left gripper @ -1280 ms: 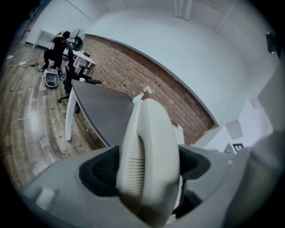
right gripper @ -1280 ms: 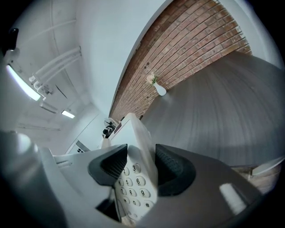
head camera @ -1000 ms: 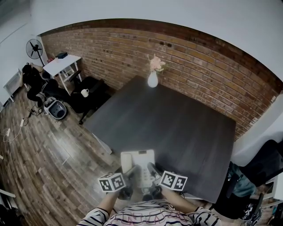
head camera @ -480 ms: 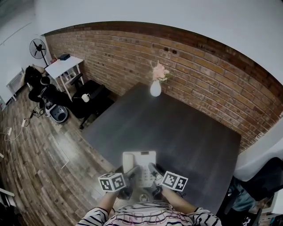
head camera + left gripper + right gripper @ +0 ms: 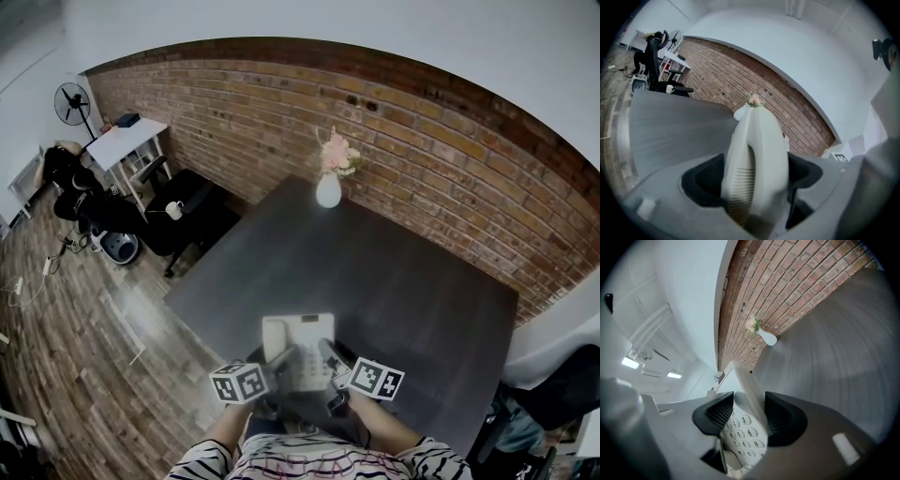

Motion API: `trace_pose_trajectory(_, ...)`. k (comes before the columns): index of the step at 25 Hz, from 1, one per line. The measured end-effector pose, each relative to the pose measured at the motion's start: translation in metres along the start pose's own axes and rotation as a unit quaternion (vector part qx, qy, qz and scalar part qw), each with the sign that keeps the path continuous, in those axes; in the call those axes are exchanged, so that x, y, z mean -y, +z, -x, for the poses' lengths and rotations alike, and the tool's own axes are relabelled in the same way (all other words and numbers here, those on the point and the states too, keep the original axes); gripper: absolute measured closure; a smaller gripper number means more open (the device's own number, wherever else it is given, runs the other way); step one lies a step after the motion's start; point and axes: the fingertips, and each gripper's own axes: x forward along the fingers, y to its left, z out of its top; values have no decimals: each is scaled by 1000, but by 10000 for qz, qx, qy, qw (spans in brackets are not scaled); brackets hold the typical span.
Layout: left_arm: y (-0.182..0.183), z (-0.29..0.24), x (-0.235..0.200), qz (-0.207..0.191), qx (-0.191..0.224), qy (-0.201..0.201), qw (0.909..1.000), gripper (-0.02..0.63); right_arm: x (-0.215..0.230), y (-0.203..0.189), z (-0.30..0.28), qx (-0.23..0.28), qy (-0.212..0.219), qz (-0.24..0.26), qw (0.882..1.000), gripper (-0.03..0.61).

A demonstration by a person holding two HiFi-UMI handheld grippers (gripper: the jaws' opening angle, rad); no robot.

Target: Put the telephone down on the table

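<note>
A cream desk telephone point(image 5: 298, 349) hangs over the near edge of the dark table point(image 5: 375, 272), carried between both grippers. My left gripper point(image 5: 281, 364) is shut on its left side, where the handset point(image 5: 754, 159) fills the space between the black pads. On the telephone's right side my right gripper point(image 5: 330, 360) is shut on the edge beside the keypad point(image 5: 743, 437). In the head view both marker cubes sit close to the person's chest, below the telephone.
A white vase with pink flowers point(image 5: 328, 187) stands at the table's far edge against the brick wall point(image 5: 422, 150). A black chair point(image 5: 187, 211) with a white cup stands left of the table. A small white desk point(image 5: 127, 141) and a fan point(image 5: 73, 103) stand further left.
The person has stepped closer to the table, with the telephone still held in both grippers. The telephone now reaches over the table's near edge, and the table looks larger.
</note>
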Motion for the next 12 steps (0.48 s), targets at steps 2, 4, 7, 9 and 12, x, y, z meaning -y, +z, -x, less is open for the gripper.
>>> trace_pose_trajectory(2, 9, -10, -7, 10, -35, -36, 10000, 218, 2, 8, -12, 31, -37, -9, 10000, 380)
trace_pose_trajectory(4, 18, -21, -16, 6, -105, -83, 9999, 218, 4, 14, -25, 100, -109, -34, 9999, 380)
trace_pose_trajectory(7, 34, -38, -30, -27, -290, -212, 9994, 219, 6, 23, -45, 258, -247, -125, 9993, 380)
trace_pose_trajectory(9, 46, -52, -39, -71, -417, -298, 9987, 219, 10, 31, -59, 377, -342, -219, 9985, 380)
trace_pose_trajectory(12, 63, -71, -51, -107, -623, -437, 9970, 219, 14, 43, -79, 538, -486, -342, 9968, 379)
